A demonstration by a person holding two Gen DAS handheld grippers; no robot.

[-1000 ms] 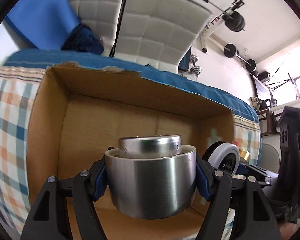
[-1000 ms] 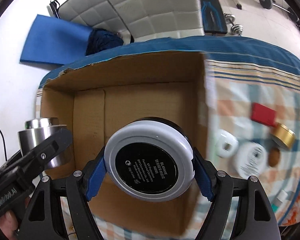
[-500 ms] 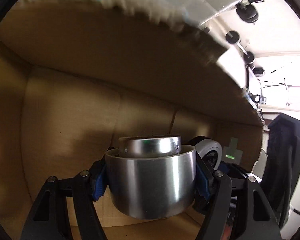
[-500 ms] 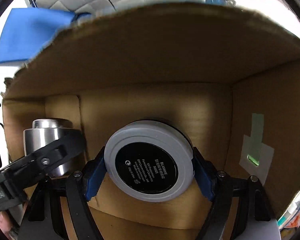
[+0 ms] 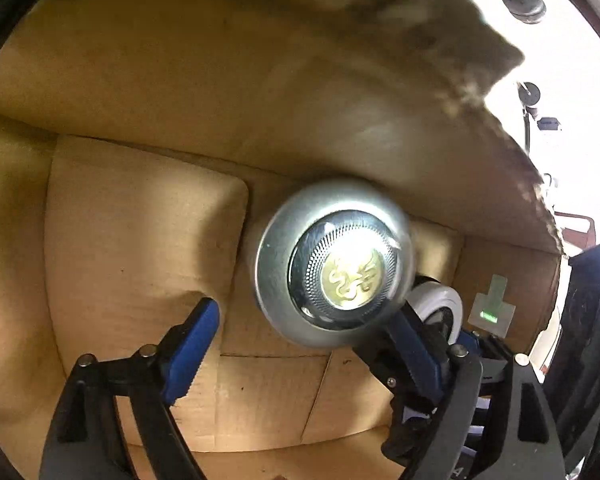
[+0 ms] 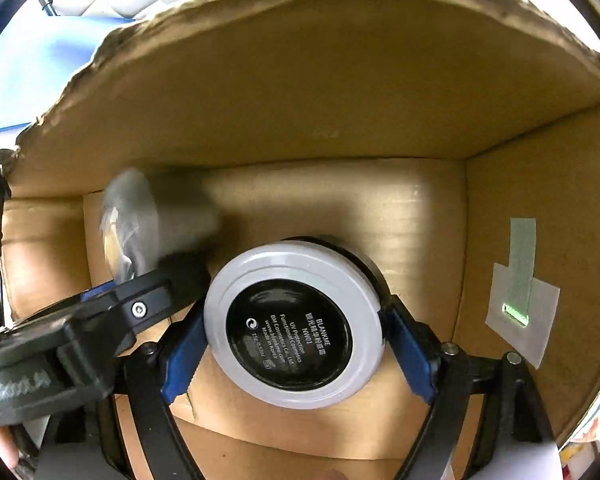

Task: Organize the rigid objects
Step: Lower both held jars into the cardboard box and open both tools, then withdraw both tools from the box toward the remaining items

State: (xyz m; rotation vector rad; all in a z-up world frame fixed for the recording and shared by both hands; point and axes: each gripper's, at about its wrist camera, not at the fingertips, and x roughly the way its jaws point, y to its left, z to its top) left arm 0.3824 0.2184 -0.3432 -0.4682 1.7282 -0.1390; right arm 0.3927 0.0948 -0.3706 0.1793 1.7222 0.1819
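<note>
Both grippers are inside the cardboard box (image 5: pixel 140 240). My left gripper (image 5: pixel 304 344) is open; its blue pads stand apart. The steel tin (image 5: pixel 334 264) is out of its grip, tipped over and blurred, its gold-emblem top facing the camera, touching the right finger. It shows as a blur in the right wrist view (image 6: pixel 140 224). My right gripper (image 6: pixel 296 344) is shut on the round white-and-black cosmetic compact (image 6: pixel 294 326), held above the box (image 6: pixel 340 120) floor. The compact also shows in the left wrist view (image 5: pixel 440 308).
The box walls close in on all sides. A paper patch with a green light (image 6: pixel 518 308) is stuck on the right wall. The left gripper's black body (image 6: pixel 80 332) lies close to the left of the right gripper.
My left gripper has opened and let go of the steel tin, which tips over and falls in the box. My right gripper has moved slightly deeper, still holding the compact.
</note>
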